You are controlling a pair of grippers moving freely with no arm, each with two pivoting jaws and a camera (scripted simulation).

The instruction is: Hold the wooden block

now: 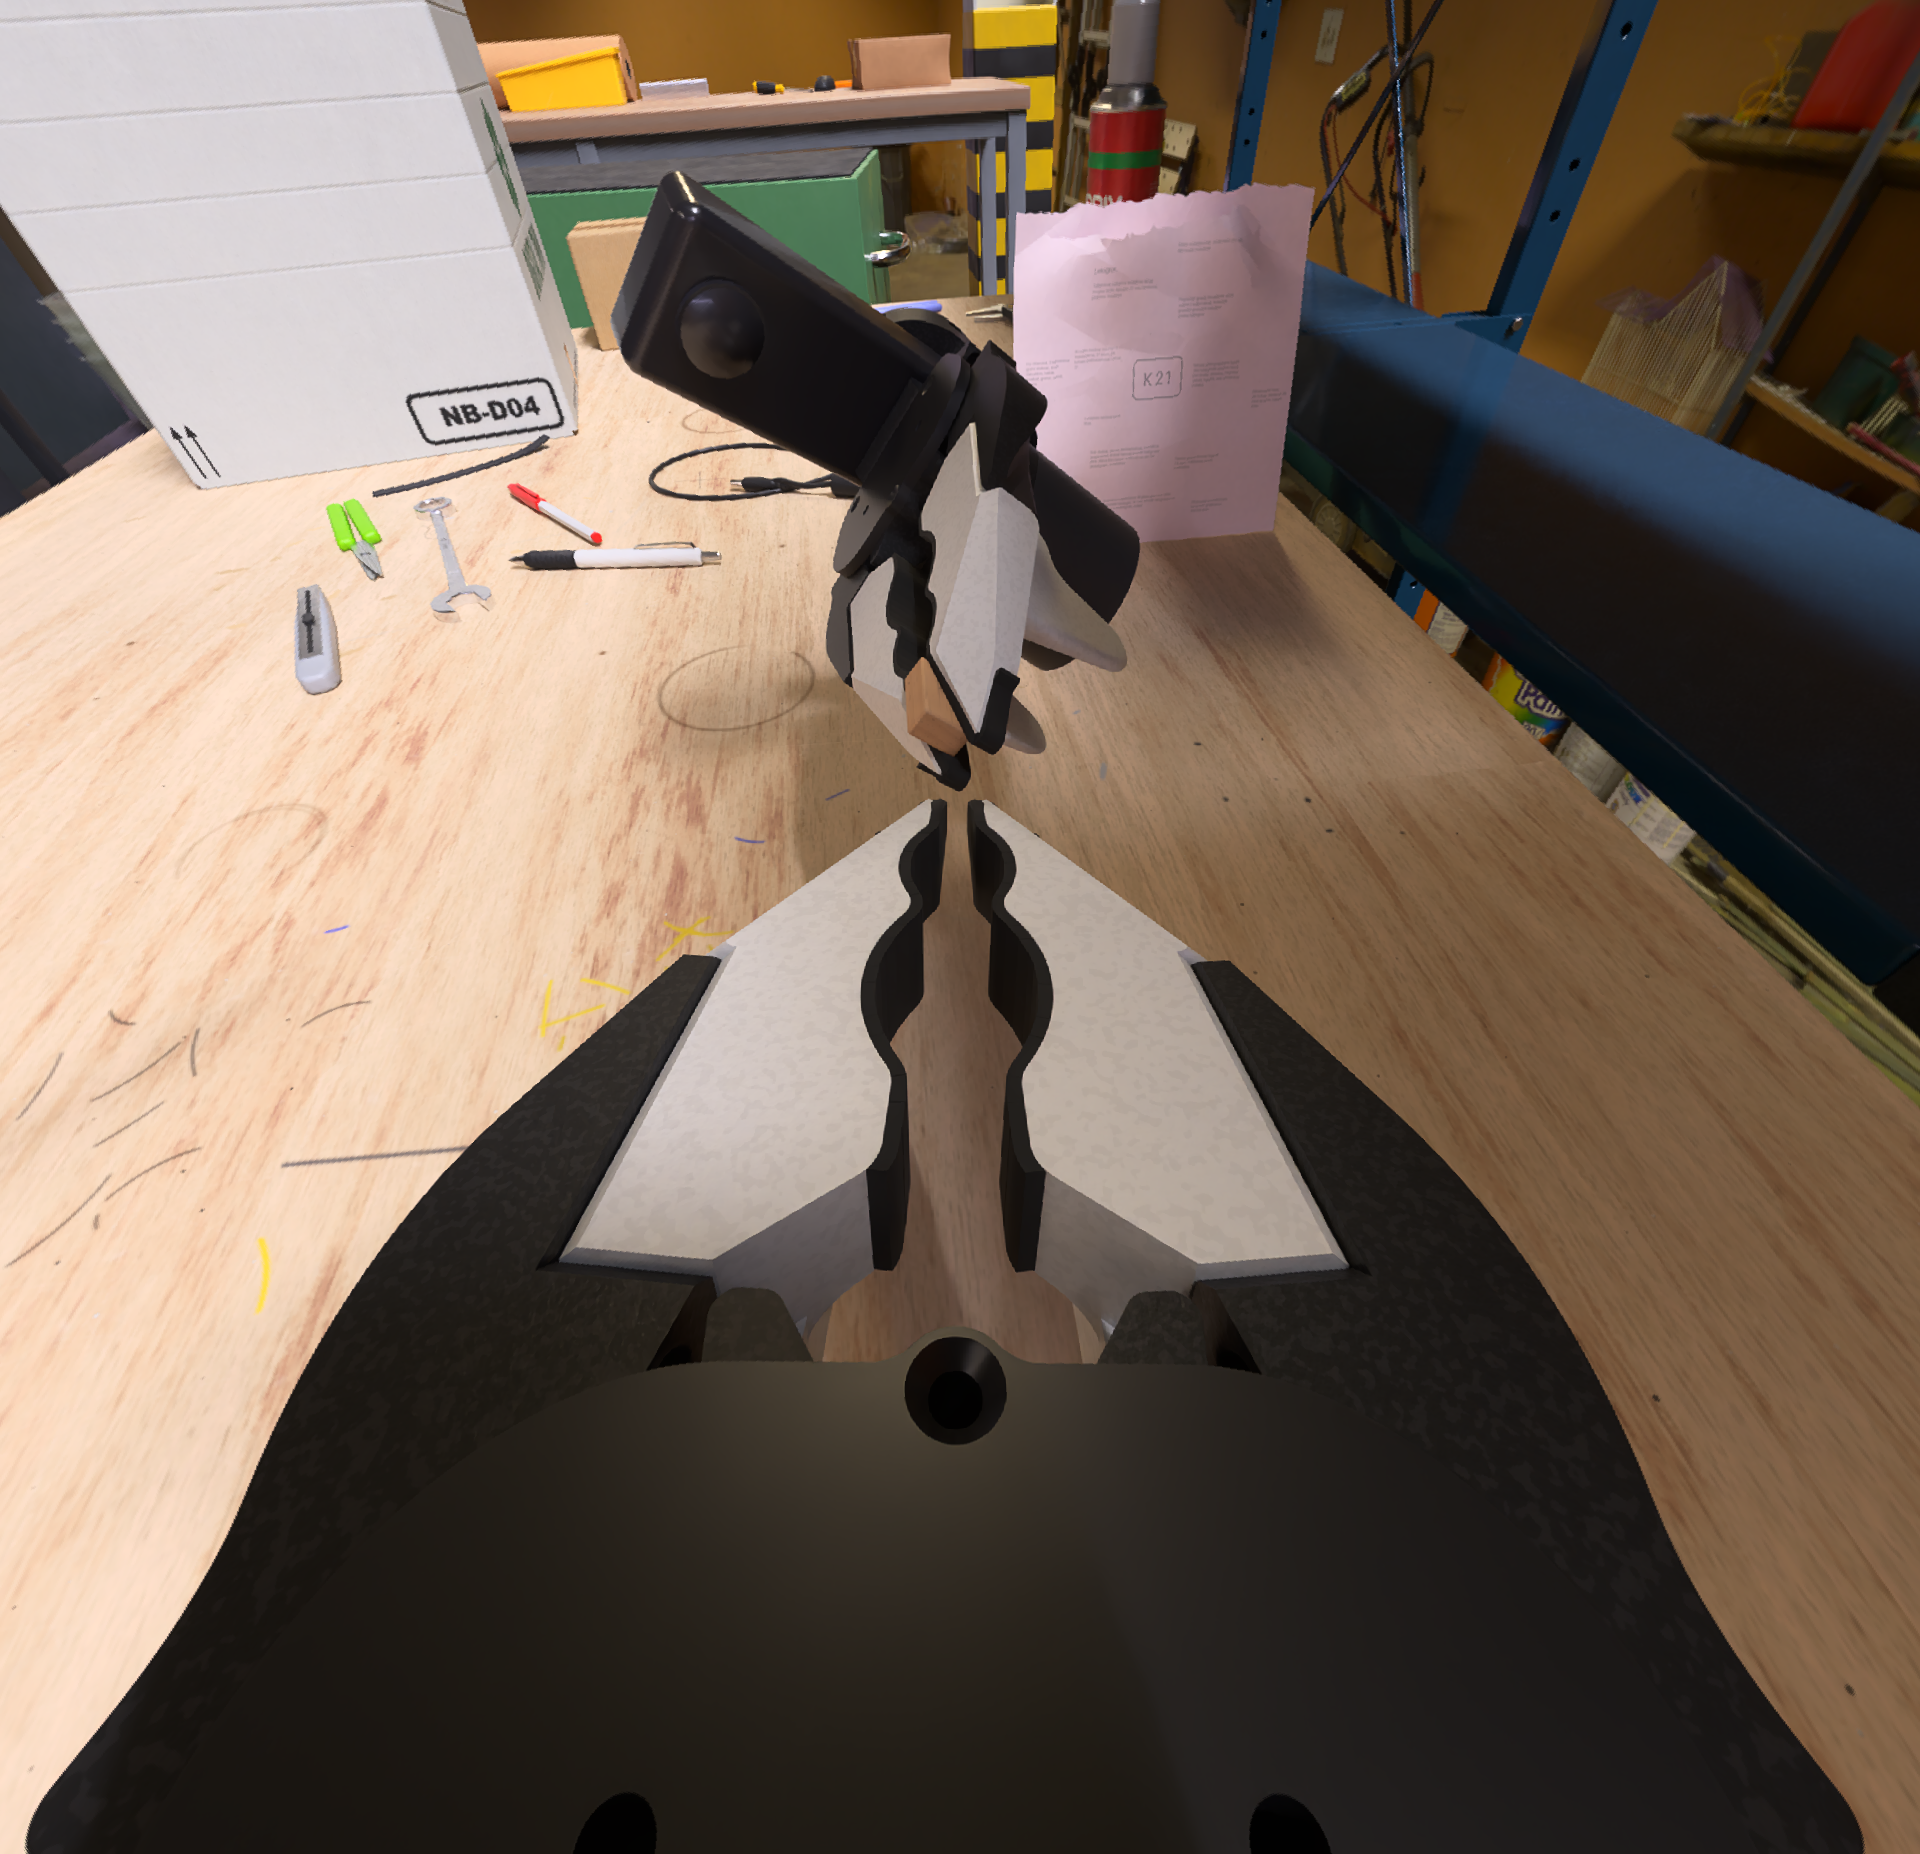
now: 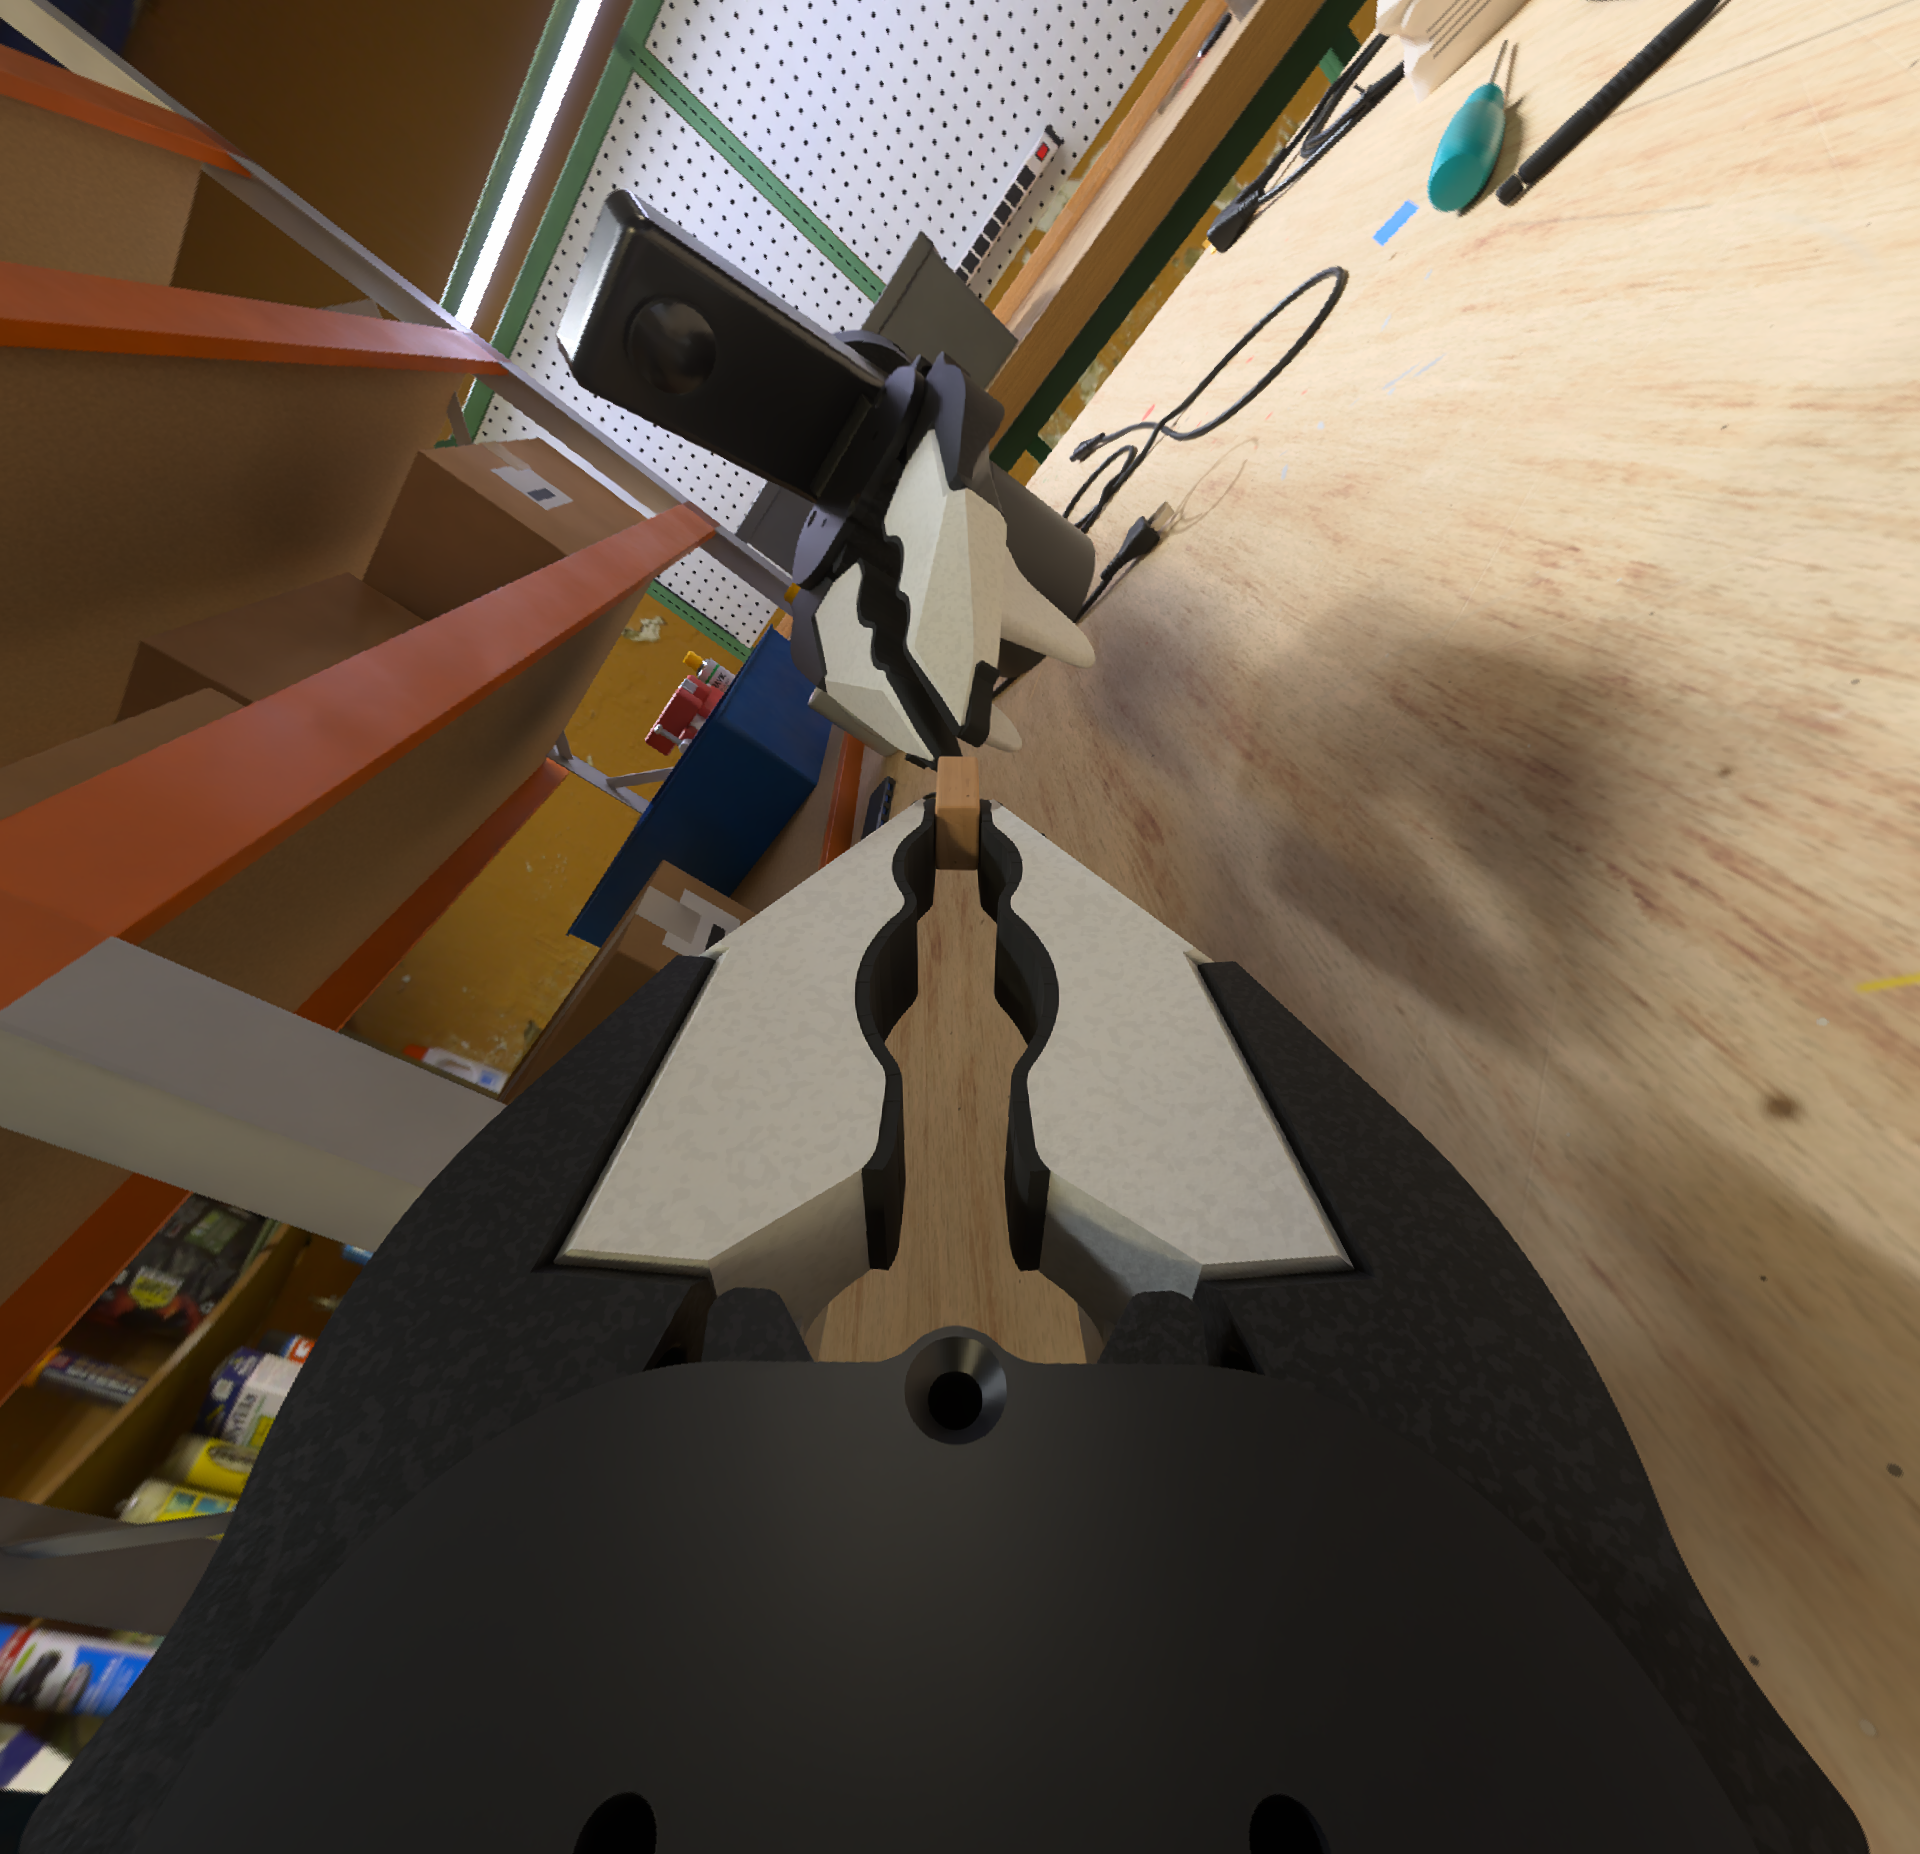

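Observation:
A small light wooden block [image 2: 956, 817] sits clamped between the tips of my right gripper [image 2: 956, 833], held above the plywood workbench [image 2: 1455, 765]. In the left wrist view the right gripper [image 1: 951, 755] hangs tilted ahead with the block [image 1: 930, 708] showing between its fingers. My left gripper [image 1: 956, 817] is shut with nothing between its fingers, its tips just below the right gripper's tips. In the right wrist view the left gripper [image 2: 940, 750] is just beyond the block's far end; I cannot tell if they touch.
On the bench lie a white cardboard box [image 1: 260, 194], green pliers [image 1: 353, 531], a wrench [image 1: 447, 557], markers [image 1: 613, 557], a utility knife [image 1: 317, 641] and a black cable [image 1: 717, 474]. A pink sheet [image 1: 1153, 370] stands behind. A blue beam [image 1: 1558, 474] lines the right edge.

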